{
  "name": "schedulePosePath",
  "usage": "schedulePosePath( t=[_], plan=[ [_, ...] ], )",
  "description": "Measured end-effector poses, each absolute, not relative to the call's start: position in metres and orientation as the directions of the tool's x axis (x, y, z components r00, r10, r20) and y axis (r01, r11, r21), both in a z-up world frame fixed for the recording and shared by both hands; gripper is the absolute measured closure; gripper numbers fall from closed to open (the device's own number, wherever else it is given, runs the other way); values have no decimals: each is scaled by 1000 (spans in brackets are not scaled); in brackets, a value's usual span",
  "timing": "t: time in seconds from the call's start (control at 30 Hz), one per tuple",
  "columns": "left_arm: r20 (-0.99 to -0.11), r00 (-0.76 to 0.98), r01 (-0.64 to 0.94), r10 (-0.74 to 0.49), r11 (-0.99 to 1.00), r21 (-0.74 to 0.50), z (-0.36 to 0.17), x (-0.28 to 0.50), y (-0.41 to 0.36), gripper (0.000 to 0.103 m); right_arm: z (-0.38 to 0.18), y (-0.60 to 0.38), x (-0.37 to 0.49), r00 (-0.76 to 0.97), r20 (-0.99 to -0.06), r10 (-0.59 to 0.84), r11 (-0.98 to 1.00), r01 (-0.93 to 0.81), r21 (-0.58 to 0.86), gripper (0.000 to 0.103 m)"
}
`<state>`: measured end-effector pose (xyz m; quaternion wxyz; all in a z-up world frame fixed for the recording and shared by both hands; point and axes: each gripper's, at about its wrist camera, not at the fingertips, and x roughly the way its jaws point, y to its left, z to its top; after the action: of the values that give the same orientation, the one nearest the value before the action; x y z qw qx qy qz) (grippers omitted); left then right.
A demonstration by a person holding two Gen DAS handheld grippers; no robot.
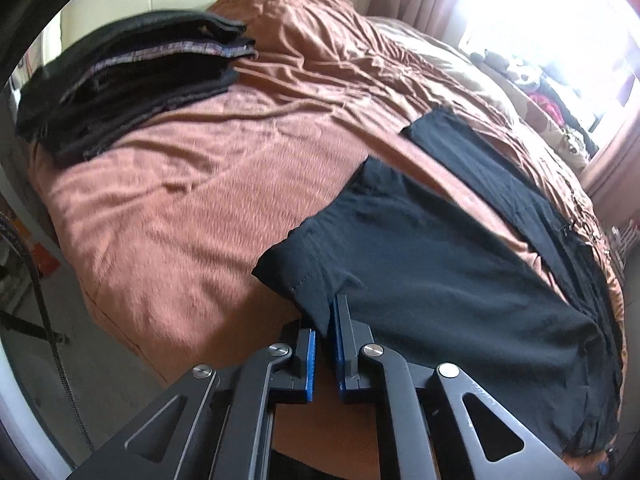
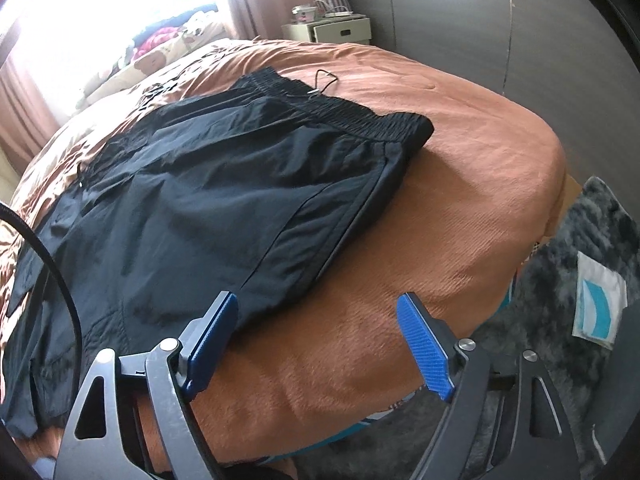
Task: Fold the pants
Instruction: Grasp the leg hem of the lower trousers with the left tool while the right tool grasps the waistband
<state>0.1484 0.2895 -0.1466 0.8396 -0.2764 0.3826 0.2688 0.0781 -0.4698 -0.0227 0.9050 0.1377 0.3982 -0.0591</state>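
No readable text, no labels, no brands, no numbers, no signs in either wrist view

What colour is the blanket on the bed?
The blanket is rusty orange-brown, clearest in the right wrist view.

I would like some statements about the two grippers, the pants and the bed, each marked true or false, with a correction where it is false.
1. The left gripper is shut on a leg hem of the black pants. True.
2. The right gripper is clamped on the waistband. False: it is open, with only bedspread between its pads, and the waistband lies far from it.
3. A pile of folded dark clothes lies on the orange-brown bedspread. True.
4. The pants are already folded into a small square. False: they lie spread out along the bed.
5. A small white cabinet stands beyond the bed. True.
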Motion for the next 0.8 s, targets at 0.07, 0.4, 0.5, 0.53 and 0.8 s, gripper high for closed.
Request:
schedulePosePath(
  t=[0.07,0.4,0.5,0.53,0.8],
  plan=[
    [-787,567,-659,245,709,-253,-142,151,290,95,-24,-473,80,674,-739,4,950,229,214,22],
    [-771,573,-662,278,711,-236,-125,160,298,96,-31,-493,90,675,-738,20,929,261,263,26],
    [-766,577,-661,284,714,-233,-120,164,299,96,-34,-503,97,680,-732,41,917,266,298,27],
    [-765,577,-660,286,715,-231,-119,166,299,96,-34,-507,100,688,-724,46,913,265,310,27],
    [-769,573,-651,284,728,-216,-115,181,300,96,-37,-533,124,719,-689,94,886,255,387,53]
  ],
)
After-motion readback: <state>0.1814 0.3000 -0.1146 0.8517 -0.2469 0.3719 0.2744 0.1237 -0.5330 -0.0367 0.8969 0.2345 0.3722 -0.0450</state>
